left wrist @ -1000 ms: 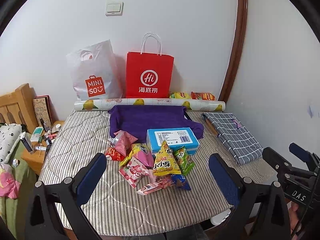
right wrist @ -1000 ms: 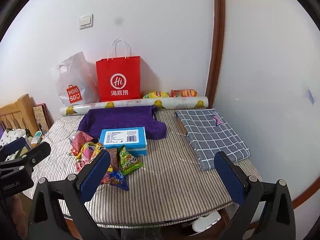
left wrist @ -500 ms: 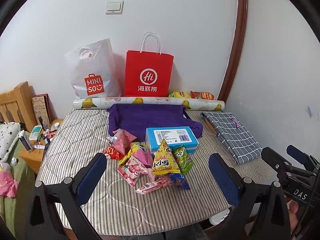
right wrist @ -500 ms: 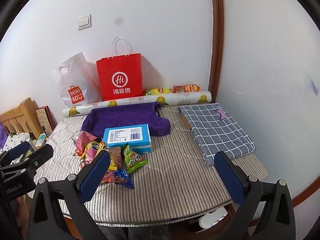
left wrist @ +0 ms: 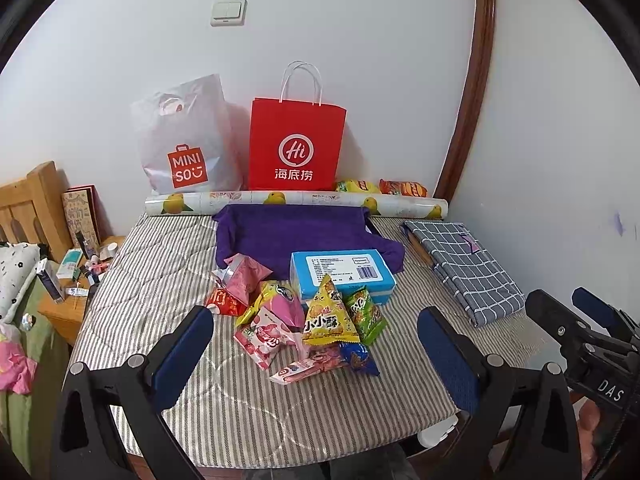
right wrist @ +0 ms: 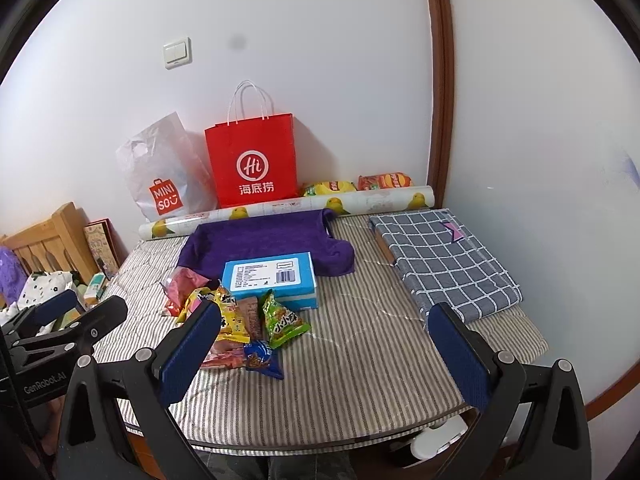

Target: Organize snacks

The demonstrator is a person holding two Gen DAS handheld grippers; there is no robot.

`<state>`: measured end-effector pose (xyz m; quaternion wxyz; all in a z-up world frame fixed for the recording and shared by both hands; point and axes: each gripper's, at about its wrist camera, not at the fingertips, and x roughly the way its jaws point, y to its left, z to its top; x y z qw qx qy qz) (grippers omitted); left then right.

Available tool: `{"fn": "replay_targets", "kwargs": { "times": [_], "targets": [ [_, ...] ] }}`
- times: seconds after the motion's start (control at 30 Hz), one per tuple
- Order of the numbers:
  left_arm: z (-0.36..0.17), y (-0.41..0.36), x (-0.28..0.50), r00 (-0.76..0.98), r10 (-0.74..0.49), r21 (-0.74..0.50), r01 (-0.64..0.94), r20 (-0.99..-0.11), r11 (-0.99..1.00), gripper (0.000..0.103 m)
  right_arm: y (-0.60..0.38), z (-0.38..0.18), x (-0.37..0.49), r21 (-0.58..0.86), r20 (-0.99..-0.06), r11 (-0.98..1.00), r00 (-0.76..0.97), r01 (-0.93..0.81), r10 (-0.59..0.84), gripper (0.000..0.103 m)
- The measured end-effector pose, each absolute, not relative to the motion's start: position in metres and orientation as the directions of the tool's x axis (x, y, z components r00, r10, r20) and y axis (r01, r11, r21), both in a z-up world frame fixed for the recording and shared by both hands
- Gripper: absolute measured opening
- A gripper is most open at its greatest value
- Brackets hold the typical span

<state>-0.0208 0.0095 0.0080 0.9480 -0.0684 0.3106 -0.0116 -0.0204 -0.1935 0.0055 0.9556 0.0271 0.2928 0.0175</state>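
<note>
A heap of small snack packets (left wrist: pixel 304 320) (right wrist: pixel 244 320) lies on the striped table cover, in front of a blue box (left wrist: pixel 342 274) (right wrist: pixel 274 278). The heap holds a yellow triangular packet (left wrist: pixel 328 318), a green packet (right wrist: pixel 282 320), pink packets and a dark blue one (right wrist: pixel 262 358). Two more snack bags (left wrist: pixel 380 187) (right wrist: pixel 356 184) rest at the back by the wall. My left gripper (left wrist: pixel 316 344) hangs open above the table's near edge, in front of the heap. My right gripper (right wrist: pixel 324 344) is open too, to the right of the heap, holding nothing.
A red paper bag (left wrist: pixel 296 144) and a white plastic bag (left wrist: pixel 186 140) stand against the wall behind a rolled mat (left wrist: pixel 296 202). A purple cloth (left wrist: pixel 296 236) lies behind the box. A folded checked cloth (right wrist: pixel 444 260) fills the right side. A cluttered nightstand (left wrist: pixel 76 276) sits left.
Both grippers have shifted slightly, the right one rising and drawing a little closer to the table. Nothing on the table has moved; both stay open.
</note>
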Motion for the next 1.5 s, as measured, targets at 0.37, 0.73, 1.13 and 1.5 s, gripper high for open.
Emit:
{"fn": "replay_targets", "kwargs": {
  "times": [0.37, 0.73, 1.13, 1.5],
  "targets": [
    [0.0084, 0.0069, -0.0223, 0.810, -0.070, -0.138, -0.013, -0.582, 0.990, 0.102, -0.1923, 0.0089, -0.0224, 0.065, -0.553, 0.998, 0.832, -0.020, 0.053, 0.102],
    [0.0095, 0.0052, -0.0226, 0.811, -0.070, -0.136, -0.011, -0.581, 0.991, 0.102, -0.1889, 0.0104, -0.0271, 0.063, -0.548, 0.998, 0.835, -0.025, 0.056, 0.102],
    [0.0098, 0.0053, -0.0238, 0.813, -0.070, -0.134, -0.010, -0.578, 0.991, 0.102, -0.1875, 0.0111, -0.0291, 0.065, -0.545, 0.998, 0.837, -0.027, 0.058, 0.102],
    [0.0108, 0.0057, -0.0256, 0.816, -0.071, -0.136, -0.009, -0.574, 0.991, 0.102, -0.1862, 0.0115, -0.0298, 0.065, -0.543, 0.997, 0.837, -0.029, 0.060, 0.102]
  ]
}}
